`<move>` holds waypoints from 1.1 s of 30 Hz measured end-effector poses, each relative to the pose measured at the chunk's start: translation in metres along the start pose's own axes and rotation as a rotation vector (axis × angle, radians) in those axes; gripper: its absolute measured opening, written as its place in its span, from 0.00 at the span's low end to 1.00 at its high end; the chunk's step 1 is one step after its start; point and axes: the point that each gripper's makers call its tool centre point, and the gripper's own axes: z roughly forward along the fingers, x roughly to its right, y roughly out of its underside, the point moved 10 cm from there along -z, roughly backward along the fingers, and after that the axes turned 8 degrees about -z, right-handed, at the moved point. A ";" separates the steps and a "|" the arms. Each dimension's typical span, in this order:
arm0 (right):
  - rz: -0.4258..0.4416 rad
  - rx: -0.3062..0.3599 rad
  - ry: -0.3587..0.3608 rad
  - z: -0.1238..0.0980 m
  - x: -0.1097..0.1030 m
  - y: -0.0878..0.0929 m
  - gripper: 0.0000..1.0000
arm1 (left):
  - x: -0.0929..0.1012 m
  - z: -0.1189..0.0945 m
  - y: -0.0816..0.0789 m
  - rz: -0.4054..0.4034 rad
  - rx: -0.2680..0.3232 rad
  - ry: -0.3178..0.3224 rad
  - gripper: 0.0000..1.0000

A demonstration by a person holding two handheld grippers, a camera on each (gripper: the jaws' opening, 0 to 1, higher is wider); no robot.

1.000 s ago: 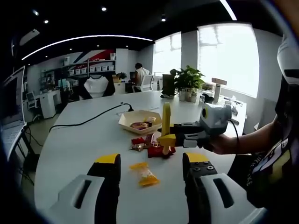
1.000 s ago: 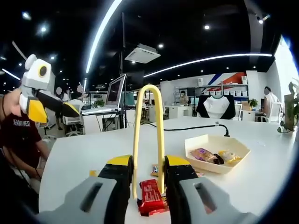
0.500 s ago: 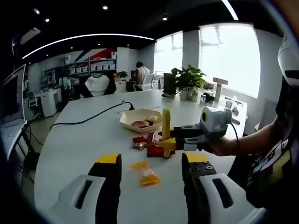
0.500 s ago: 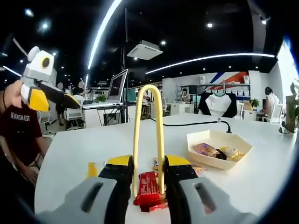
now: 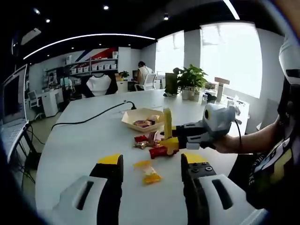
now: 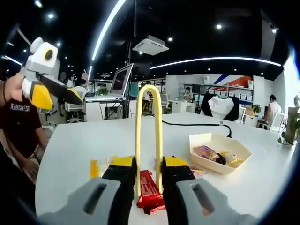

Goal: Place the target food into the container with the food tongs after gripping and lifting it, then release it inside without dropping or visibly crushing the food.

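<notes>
My right gripper (image 6: pixel 148 163) is shut on a pair of yellow food tongs (image 6: pixel 148 131), whose tips pinch a red snack packet (image 6: pixel 149 190) low over the white table. From the left gripper view, the right gripper (image 5: pixel 174 138) reaches in from the right with the tongs (image 5: pixel 167 125) upright and the red packet (image 5: pixel 158 151) tilted at their tips. The beige container (image 5: pixel 136 123) lies just beyond them, and it (image 6: pixel 201 151) holds a few wrapped snacks. My left gripper (image 5: pixel 152 159) is open above a yellow packet (image 5: pixel 148 171). It also hangs raised as the left gripper (image 6: pixel 58 97) at the upper left.
More wrapped snacks (image 5: pixel 140 139) lie between the red packet and the container. A black cable (image 5: pixel 89 119) crosses the table (image 5: pixel 75 145) toward the container. A person in a dark shirt (image 6: pixel 18 131) stands at the table's left edge. Potted plants (image 5: pixel 190 82) stand at the far end.
The red packet has tilted up at the tong tips and sits a little higher. The right gripper and tongs have shifted slightly; the left gripper stays open and nearly still.
</notes>
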 end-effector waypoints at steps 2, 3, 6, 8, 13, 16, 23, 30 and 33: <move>0.011 0.015 0.004 -0.002 0.002 -0.005 0.17 | 0.000 0.000 0.000 0.002 0.005 0.001 0.53; 0.018 0.024 0.007 -0.003 0.004 -0.008 0.17 | 0.001 0.001 0.000 0.001 0.007 0.002 0.53; 0.023 0.045 0.016 -0.007 0.008 -0.017 0.17 | 0.003 0.002 0.000 0.003 0.011 0.008 0.53; 0.021 0.054 0.016 -0.009 0.012 -0.022 0.17 | 0.005 0.004 -0.001 0.009 0.016 0.016 0.53; 0.032 0.077 0.035 -0.013 0.018 -0.033 0.17 | 0.007 0.005 -0.001 -0.003 0.026 0.022 0.53; 0.031 0.103 0.042 -0.017 0.024 -0.044 0.17 | 0.008 0.004 -0.002 0.001 0.029 0.022 0.53; 0.040 0.137 0.080 -0.013 0.052 -0.060 0.17 | 0.007 0.003 -0.004 0.002 0.032 0.020 0.53; 0.026 0.152 0.123 -0.003 0.091 -0.070 0.17 | 0.008 0.006 -0.004 0.004 0.048 0.021 0.53; 0.022 0.147 0.140 0.006 0.110 -0.069 0.17 | 0.009 0.007 -0.004 0.001 0.050 0.025 0.53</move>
